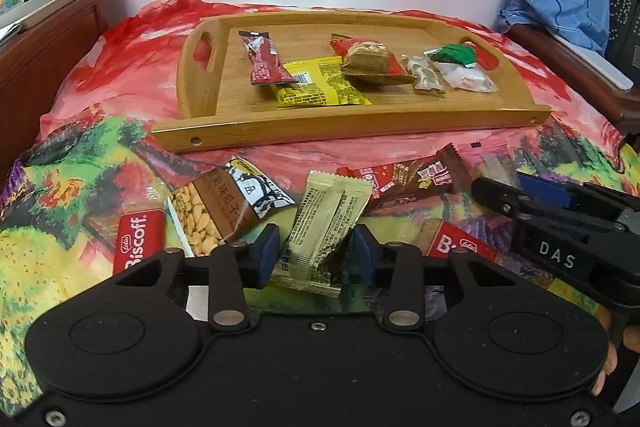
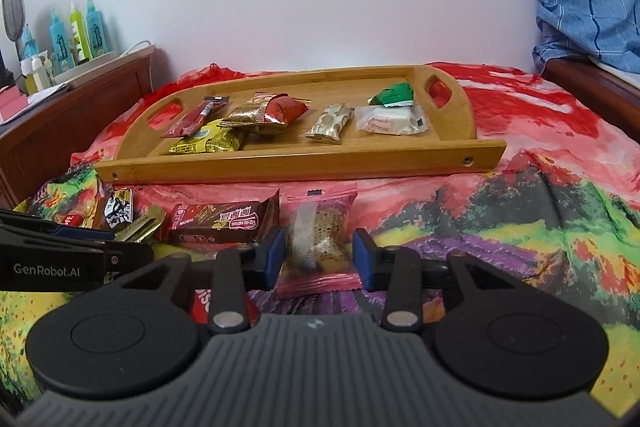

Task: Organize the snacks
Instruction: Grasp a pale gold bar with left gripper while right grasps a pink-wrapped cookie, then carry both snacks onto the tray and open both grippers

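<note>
The wooden tray (image 2: 280, 163) lies across the middle of the bed, its raised front rail a low barrier. Inside it, packets crowd the left and middle; the strip of floor along the front rail is bare. Loose snacks clutter the bed's near-left area, where the left claw (image 2: 120, 247) stands. The bedspread (image 2: 540, 219) toward the right edge lies open.
</note>
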`<state>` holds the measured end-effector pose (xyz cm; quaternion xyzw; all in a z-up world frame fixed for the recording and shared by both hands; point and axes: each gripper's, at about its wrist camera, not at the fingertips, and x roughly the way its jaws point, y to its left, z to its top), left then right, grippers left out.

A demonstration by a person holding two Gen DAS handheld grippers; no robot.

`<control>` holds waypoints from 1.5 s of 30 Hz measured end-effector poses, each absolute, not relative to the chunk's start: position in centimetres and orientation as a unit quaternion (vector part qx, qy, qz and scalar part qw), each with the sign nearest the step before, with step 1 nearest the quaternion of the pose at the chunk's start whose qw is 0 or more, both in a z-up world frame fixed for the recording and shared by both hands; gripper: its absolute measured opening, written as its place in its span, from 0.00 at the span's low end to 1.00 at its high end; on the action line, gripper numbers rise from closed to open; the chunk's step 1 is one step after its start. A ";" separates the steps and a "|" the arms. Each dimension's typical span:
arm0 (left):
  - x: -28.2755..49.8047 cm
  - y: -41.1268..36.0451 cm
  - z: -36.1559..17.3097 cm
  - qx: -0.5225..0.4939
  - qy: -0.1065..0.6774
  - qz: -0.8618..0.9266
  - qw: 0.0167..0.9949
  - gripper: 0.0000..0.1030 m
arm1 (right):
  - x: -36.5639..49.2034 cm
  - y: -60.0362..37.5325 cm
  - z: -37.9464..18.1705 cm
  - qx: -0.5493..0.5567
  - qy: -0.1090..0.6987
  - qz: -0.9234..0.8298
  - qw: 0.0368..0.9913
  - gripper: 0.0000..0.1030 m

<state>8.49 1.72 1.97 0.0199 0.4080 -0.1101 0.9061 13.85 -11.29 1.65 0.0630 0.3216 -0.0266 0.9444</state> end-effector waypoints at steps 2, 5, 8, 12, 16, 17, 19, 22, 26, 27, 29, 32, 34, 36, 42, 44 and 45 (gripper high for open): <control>8.4 1.6 2.1 0.018 0.407 -0.110 0.906 0.34 | 13.8 -11.3 1.7 0.063 0.320 -0.027 0.945 0.35; 8.3 1.3 2.2 0.018 0.407 -0.107 0.907 0.31 | 13.7 -11.5 1.8 0.070 0.317 -0.026 0.945 0.33; 8.2 1.0 2.4 0.019 0.408 -0.095 0.908 0.30 | 13.6 -11.7 2.1 0.073 0.311 -0.028 0.947 0.32; 8.5 0.9 2.7 0.017 0.411 -0.082 0.908 0.30 | 13.4 -12.2 2.3 0.084 0.304 -0.035 0.948 0.32; 8.5 1.1 3.3 0.003 0.407 -0.080 0.910 0.30 | 13.4 -12.9 2.7 0.102 0.301 -0.039 0.947 0.32; 8.5 1.1 3.5 0.002 0.405 -0.080 0.911 0.30 | 13.5 -13.1 3.0 0.110 0.304 -0.037 0.946 0.32; 8.7 1.2 4.1 0.001 0.403 -0.077 0.912 0.30 | 13.6 -13.6 3.5 0.122 0.301 -0.035 0.945 0.32; 9.2 1.2 4.8 -0.001 0.405 -0.069 0.912 0.30 | 13.7 -14.3 4.5 0.125 0.284 -0.039 0.950 0.32; 10.4 1.1 6.4 -0.001 0.394 -0.062 0.917 0.30 | 15.1 -15.8 5.8 0.136 0.268 -0.040 0.953 0.32; 10.7 1.1 6.8 -0.003 0.390 -0.062 0.919 0.30 | 15.6 -16.1 6.1 0.137 0.265 -0.041 0.954 0.32; 11.6 1.1 7.9 -0.010 0.381 -0.065 0.922 0.30 | 16.5 -16.9 6.8 0.140 0.258 -0.043 0.955 0.32; 13.4 0.8 9.4 -0.016 0.369 -0.068 0.927 0.30 | 18.2 -18.3 7.7 0.152 0.248 -0.041 0.956 0.32; 14.9 0.5 10.2 -0.023 0.366 -0.070 0.928 0.30 | 19.4 -19.3 8.2 0.163 0.240 -0.040 0.956 0.32; 16.4 0.3 10.7 -0.031 0.364 -0.071 0.928 0.30 | 20.6 -20.5 8.5 0.178 0.230 -0.032 0.956 0.32; 21.1 -0.4 11.3 -0.053 0.361 -0.071 0.928 0.30 | 24.6 -22.9 7.9 0.190 0.228 -0.028 0.955 0.33; 22.6 -0.6 11.0 -0.056 0.362 -0.071 0.928 0.30 | 25.6 -23.4 7.5 0.195 0.230 -0.021 0.953 0.33; 23.5 -0.6 10.8 -0.058 0.364 -0.070 0.927 0.30 | 26.1 -23.7 7.2 0.196 0.234 -0.016 0.952 0.33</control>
